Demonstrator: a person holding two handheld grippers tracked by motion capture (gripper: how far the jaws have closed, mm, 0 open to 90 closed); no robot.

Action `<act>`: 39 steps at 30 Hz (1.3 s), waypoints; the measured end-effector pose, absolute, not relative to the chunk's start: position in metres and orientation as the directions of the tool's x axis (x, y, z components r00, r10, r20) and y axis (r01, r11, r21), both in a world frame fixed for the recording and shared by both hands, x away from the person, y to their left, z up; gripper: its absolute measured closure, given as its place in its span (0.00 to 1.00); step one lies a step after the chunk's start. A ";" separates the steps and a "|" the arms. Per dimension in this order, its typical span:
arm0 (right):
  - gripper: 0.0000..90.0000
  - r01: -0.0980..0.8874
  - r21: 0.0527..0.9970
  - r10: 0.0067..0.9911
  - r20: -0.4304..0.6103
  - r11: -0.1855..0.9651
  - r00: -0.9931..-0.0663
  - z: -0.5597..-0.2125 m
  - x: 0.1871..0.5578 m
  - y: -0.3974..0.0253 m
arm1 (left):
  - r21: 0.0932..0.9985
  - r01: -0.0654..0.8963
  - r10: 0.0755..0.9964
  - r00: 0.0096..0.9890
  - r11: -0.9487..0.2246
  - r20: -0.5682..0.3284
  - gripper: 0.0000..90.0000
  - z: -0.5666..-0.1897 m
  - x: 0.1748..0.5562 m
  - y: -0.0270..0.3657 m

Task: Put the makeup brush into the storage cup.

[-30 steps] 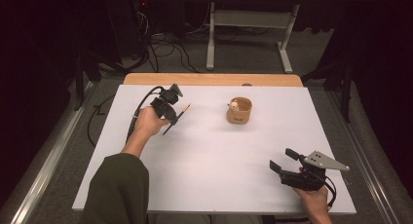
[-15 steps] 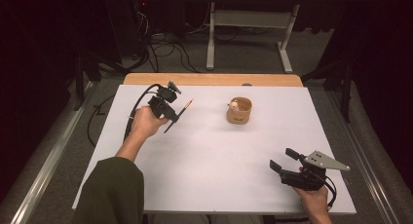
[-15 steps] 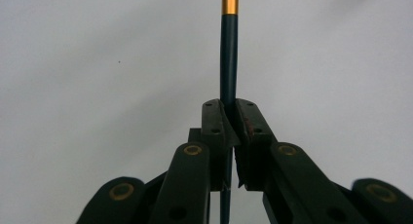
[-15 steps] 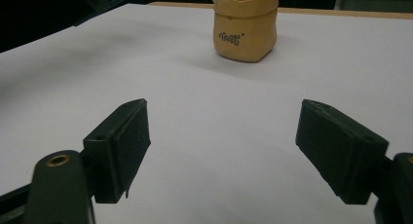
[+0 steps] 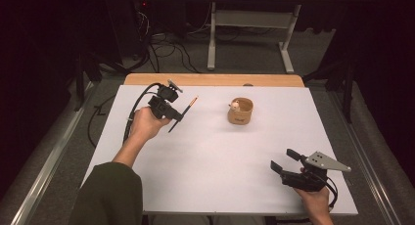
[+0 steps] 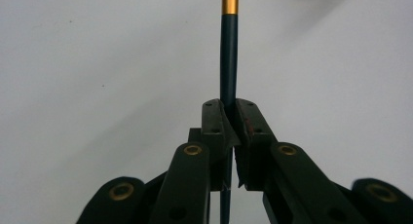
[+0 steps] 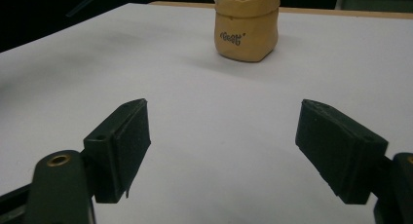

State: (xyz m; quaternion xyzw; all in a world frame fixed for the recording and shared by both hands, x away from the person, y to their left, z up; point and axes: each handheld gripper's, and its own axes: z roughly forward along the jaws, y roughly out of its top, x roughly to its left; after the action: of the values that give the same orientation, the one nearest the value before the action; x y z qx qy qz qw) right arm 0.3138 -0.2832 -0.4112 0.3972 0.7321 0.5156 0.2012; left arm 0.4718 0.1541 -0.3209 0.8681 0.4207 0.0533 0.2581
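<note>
From up high, I see my left gripper [image 5: 172,118] above the table's [image 5: 210,161] far left part, pinching a dark pencil [image 5: 185,112]. Left gripper view: its jaws squeeze the pencil [image 6: 228,53]. Right gripper view: my jaws are spread wide, facing a tan cup [image 7: 247,28].

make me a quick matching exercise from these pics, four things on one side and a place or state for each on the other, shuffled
1. left gripper
2. right gripper
3. pencil
4. tan pouch

a. stands alone on the table toward the far side
b. jaws wide apart, nothing between them
c. shut on a thin shaft
d. dark shaft with an orange band, clamped between jaws

Pairs: 1-c, 2-b, 3-d, 4-a
</note>
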 end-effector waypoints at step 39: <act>0.25 0.383 0.911 0.789 0.120 0.154 -0.603 -0.412 0.314 -0.284 | 0.622 0.629 0.698 0.694 -0.467 -0.177 0.93 -0.312 0.429 0.158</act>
State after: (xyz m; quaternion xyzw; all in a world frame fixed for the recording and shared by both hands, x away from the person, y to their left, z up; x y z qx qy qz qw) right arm 0.3143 -0.2838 -0.4123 0.3995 0.7336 0.5130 0.1976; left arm 0.4294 0.1583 -0.3124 0.8548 0.3881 0.0510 0.3407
